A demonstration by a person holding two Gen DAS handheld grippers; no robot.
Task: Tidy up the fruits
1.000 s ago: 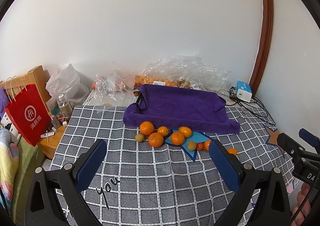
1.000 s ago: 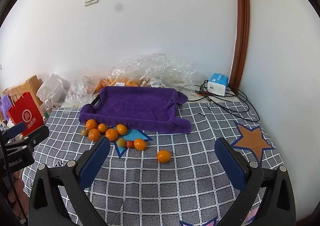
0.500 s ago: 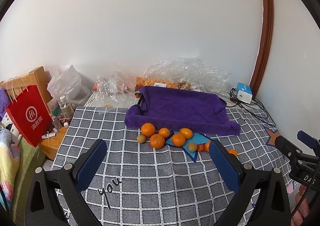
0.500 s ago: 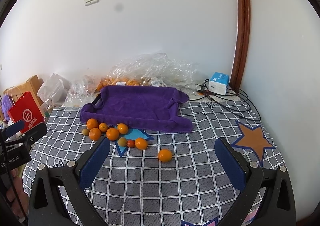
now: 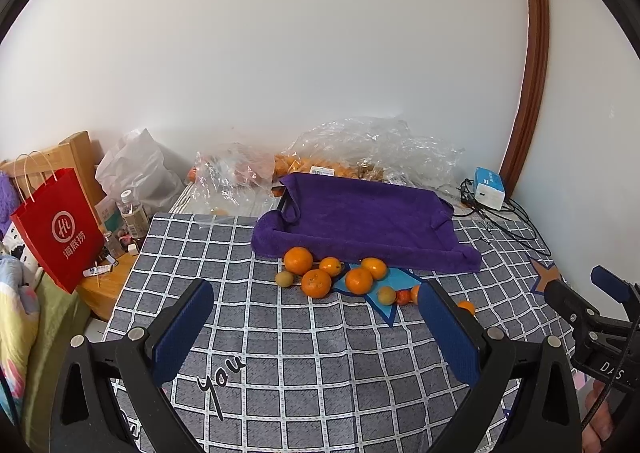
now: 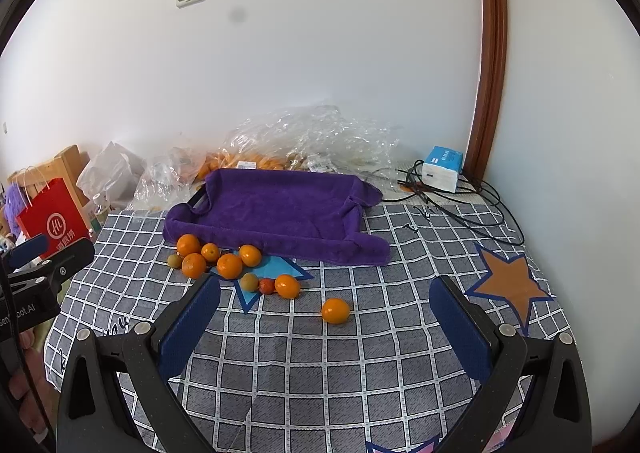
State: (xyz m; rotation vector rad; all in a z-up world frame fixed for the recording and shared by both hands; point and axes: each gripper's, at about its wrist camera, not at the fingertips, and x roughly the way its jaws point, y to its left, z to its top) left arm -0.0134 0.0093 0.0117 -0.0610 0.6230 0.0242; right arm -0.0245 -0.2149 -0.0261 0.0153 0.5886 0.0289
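Observation:
Several oranges (image 5: 316, 281) (image 6: 229, 265) and small greenish fruits (image 5: 285, 278) (image 6: 250, 281) lie in a loose cluster on the grey checked cloth, in front of a tray draped with a purple towel (image 5: 360, 221) (image 6: 276, 209). One orange (image 6: 335, 310) (image 5: 466, 307) lies apart to the right. The tray shows no fruit in it. My left gripper (image 5: 316, 327) is open and empty, above the cloth short of the cluster. My right gripper (image 6: 325, 329) is open and empty, just short of the lone orange.
Crumpled clear plastic bags (image 5: 372, 149) with more oranges lie behind the tray by the wall. A blue-white box (image 6: 442, 169) and black cables (image 6: 472, 205) are at back right. A red paper bag (image 5: 60, 229) and bottles stand off the left edge.
Both grippers have eased slightly forward and lower toward the fruit. Both stay open. The fruit has not moved.

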